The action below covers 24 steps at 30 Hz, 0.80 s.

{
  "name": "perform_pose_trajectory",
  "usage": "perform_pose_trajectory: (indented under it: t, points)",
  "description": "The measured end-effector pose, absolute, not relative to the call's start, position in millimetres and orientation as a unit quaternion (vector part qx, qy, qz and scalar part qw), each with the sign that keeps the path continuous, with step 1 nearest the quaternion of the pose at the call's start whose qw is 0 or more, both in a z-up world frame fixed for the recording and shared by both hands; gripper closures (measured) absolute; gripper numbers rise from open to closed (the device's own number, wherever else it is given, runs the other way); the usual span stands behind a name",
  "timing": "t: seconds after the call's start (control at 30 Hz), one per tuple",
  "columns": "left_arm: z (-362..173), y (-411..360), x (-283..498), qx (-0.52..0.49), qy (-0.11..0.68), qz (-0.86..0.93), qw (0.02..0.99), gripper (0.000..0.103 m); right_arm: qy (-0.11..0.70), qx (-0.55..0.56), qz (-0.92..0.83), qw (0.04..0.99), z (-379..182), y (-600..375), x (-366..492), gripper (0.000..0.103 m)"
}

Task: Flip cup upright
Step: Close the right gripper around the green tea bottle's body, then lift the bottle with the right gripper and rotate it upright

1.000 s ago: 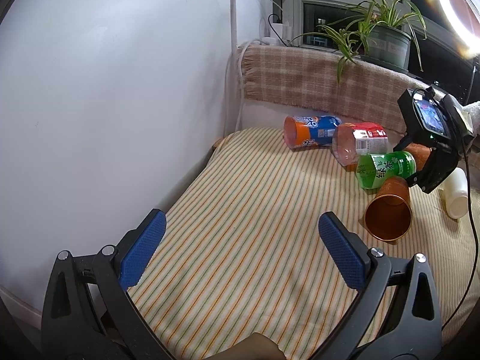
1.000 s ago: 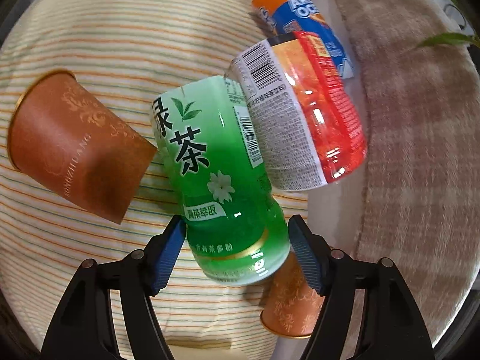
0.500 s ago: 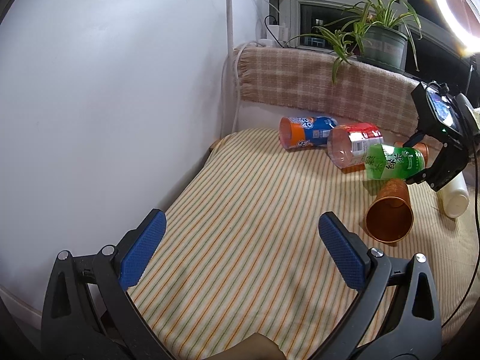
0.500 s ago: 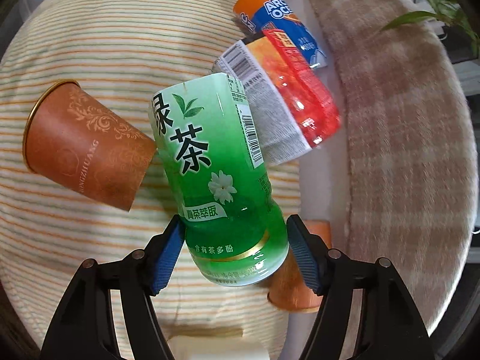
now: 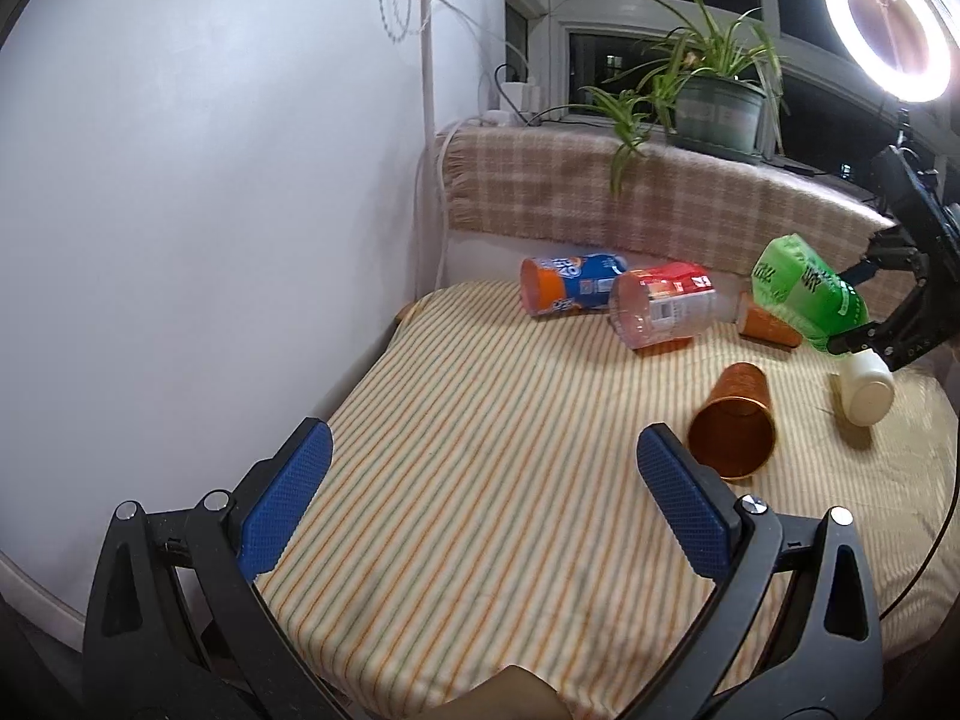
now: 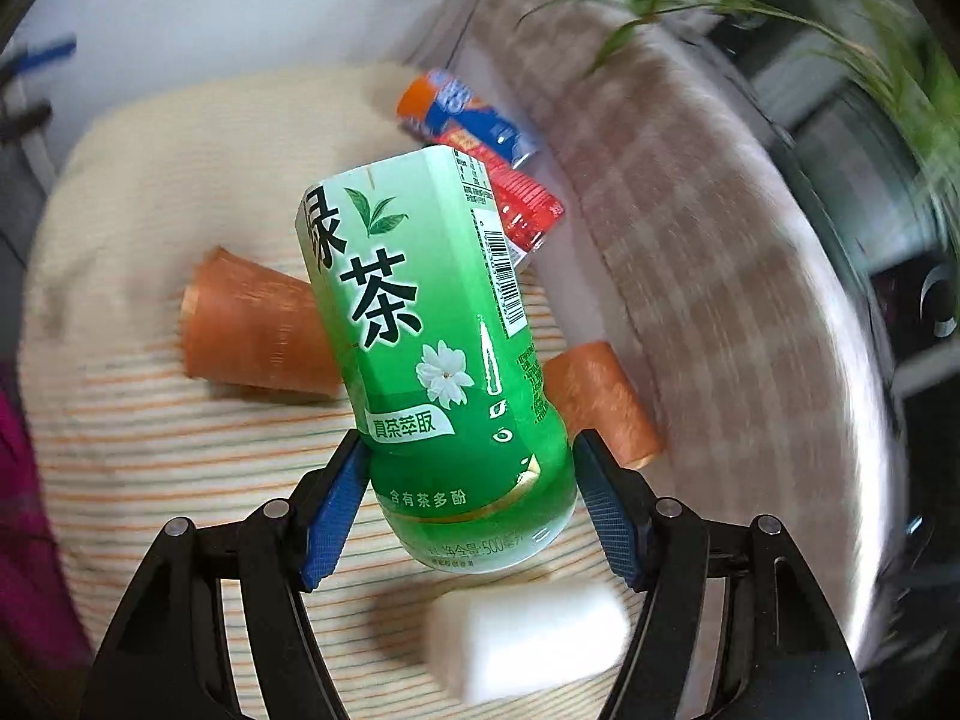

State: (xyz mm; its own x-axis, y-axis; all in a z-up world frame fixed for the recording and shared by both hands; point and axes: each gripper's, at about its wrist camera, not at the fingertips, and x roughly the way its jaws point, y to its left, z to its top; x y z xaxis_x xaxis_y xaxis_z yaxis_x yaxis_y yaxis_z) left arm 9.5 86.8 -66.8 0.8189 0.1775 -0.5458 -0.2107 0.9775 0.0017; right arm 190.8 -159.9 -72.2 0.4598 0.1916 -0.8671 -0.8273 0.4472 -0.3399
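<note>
holding the green cup (image 6: 438, 330) tilted in the air above the striped cloth (image 5: 480, 450), the right gripper (image 6: 468, 498) clamps it mid-flip, needing more rotation before setting down; left gripper (image 5: 480, 504) gapes wide, idle

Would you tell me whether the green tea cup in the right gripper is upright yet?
Not yet. The green tea cup is lifted clear of the striped cloth and tilted, its free end raised, pinched by the right gripper.
</note>
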Motion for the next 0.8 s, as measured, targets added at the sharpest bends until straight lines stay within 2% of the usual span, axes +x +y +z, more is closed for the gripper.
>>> perform_pose_trajectory:
  t: [0.17,0.33,0.7,0.8]
  points:
    - [-61.7,74.5,-0.9,-0.023,0.275,0.087,0.957,0.0,0.402,-0.296,0.337,0.798,-61.5,-188.8,154.4,0.034]
    - [-62.8,62.2,-6.2,-0.019,0.281,0.079,0.956,0.0,0.47,-0.121,0.315,0.815,-74.3,-219.9,120.9,0.034]
    - [-69.4,34.3,-9.7,-0.049,0.319,0.011,0.946,0.0,0.56,0.252,0.274,0.74,-135.1,-268.8,67.8,0.034]
    - [-73.2,30.1,-3.3,-0.08,0.344,-0.017,0.936,0.0,0.571,0.309,0.258,0.715,-150.9,-275.6,63.4,0.034]
